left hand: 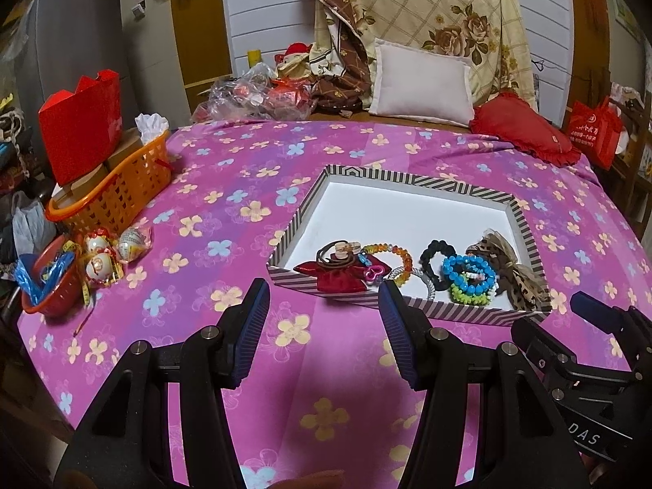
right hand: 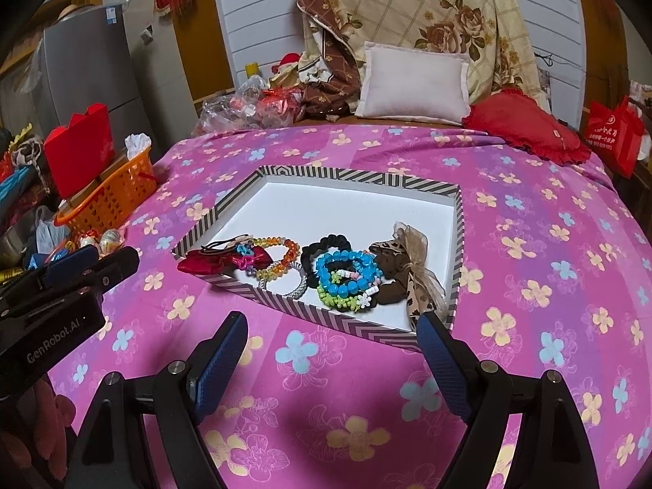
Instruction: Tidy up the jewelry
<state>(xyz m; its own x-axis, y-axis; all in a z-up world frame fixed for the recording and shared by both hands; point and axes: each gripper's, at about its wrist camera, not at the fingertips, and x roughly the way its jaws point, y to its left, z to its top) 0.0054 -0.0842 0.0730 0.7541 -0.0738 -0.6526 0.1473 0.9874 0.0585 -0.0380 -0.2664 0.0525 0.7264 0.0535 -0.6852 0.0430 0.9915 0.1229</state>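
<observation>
A striped box lid (left hand: 415,179) (right hand: 350,175) with a white inside lies on the pink flowered cloth. Its near side holds jewelry: a red velvet bow (left hand: 336,279) (right hand: 203,263), an orange bead bracelet (left hand: 401,254) (right hand: 285,254), a black scrunchie (left hand: 438,250) (right hand: 326,244), blue and green bead bracelets (left hand: 468,273) (right hand: 346,277), and a leopard bow (left hand: 517,273) (right hand: 411,273). My left gripper (left hand: 324,297) is open and empty in front of the lid. My right gripper (right hand: 332,330) is open and empty at the lid's near edge.
An orange basket (left hand: 118,191) (right hand: 110,195) with a red box (left hand: 81,122) stands at the left edge beside wrapped eggs (left hand: 110,252) and a red bowl (left hand: 49,285). A white pillow (left hand: 421,79) and a red cushion (left hand: 525,130) lie behind.
</observation>
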